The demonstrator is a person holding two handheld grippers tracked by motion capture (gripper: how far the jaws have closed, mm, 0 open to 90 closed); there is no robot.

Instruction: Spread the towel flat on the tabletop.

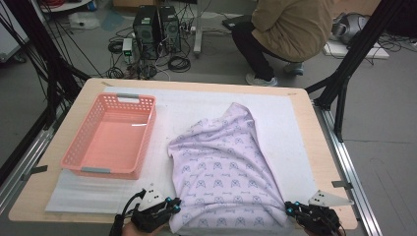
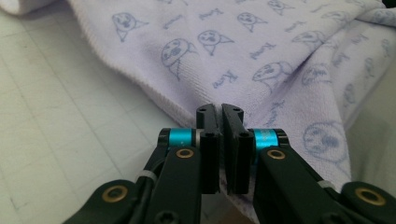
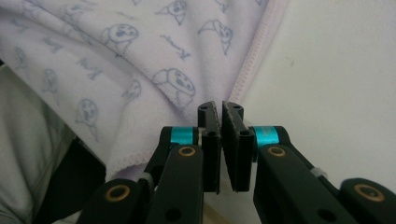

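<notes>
At the bottom of the high view, the left gripper [image 1: 173,203] and the right gripper [image 1: 291,208] each pinch a near corner of the lilac printed towel [image 1: 226,172]. In both gripper views the jaws stand pressed together on its hem, likely so the cloth can be drawn taut or folded. The towel lies rumpled across the white mat [image 1: 290,128] in the centre of the frame. Farther off, at the upper left, the pink basket [image 1: 83,142] sits beside it with nothing inside.
</notes>
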